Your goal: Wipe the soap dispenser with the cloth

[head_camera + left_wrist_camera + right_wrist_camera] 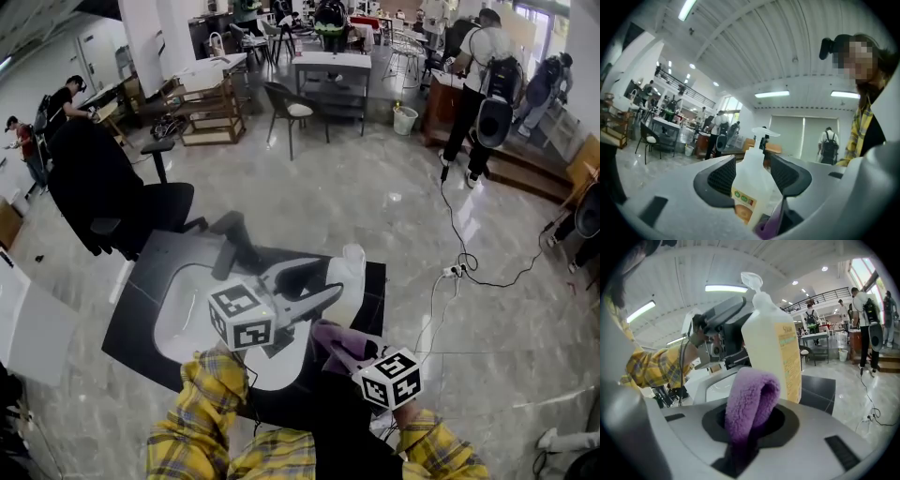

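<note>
The white soap dispenser (351,277) stands upright on the black counter at the sink's right edge. My left gripper (333,279) points level at it, its jaws spread. In the left gripper view the dispenser (749,185) shows between the two black pads (723,178), and I see no pad pressing on it. My right gripper (330,339) is shut on a purple cloth (337,341), just in front of the bottle. In the right gripper view the folded cloth (751,401) sticks up from the jaws, close before the dispenser (772,345), with the left gripper (736,333) behind it.
A white sink basin (183,314) with a dark faucet (230,246) is set in the black counter (139,305). A black office chair (117,202) stands behind the sink. A cable (457,267) lies on the floor at right. People stand far back.
</note>
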The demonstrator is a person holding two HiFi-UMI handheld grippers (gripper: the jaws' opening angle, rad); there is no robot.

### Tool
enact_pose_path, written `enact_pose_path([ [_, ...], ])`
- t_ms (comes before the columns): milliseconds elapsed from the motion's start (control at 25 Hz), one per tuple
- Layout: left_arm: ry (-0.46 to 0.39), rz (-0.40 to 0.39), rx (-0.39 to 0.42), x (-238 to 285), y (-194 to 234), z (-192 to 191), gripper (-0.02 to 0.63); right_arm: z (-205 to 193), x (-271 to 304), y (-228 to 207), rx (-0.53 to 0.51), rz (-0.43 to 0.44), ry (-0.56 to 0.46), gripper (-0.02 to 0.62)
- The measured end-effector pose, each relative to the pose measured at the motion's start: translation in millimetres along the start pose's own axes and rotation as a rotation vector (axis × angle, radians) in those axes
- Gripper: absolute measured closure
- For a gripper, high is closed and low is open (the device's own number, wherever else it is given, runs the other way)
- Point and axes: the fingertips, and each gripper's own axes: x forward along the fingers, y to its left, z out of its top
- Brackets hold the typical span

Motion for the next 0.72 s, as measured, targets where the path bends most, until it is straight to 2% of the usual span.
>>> enact_pose_path([
  [80, 0.035, -0.039, 0.049, 2.5, -1.0, -0.8, 0.402, 12.7, -10.7, 6.6, -0.008, 0.015, -0.026, 0.52],
  [240, 0.004, -0.128, 0.09, 11.2, -5.7, 12.7, 0.394, 32.1, -30.7, 21.3, -0.03, 0.073, -0.052, 0.522],
  [360, 0.051, -0.209, 0.14, 21.5, -8.8, 13.3, 0.379, 42.8, -41.5, 29.6, -0.049, 0.099, -0.064, 0.521],
  [440, 0.058, -0.266, 0.129, 24.4, -5.2, 17.7, 0.379, 46.9, -46.6, 33.3, -0.058, 0.102, -0.069, 0.52],
  [560, 0.048, -0.364, 0.069, 23.8, -0.3, 29.9, 0.379, 48.7, -52.7, 37.0, -0.058, 0.093, -0.074, 0.522],
  [720, 0.09, -0.483, 0.046, 26.1, -6.3, 33.3, 0.379, 46.3, -59.8, 33.5, -0.03, 0.078, -0.081, 0.522],
])
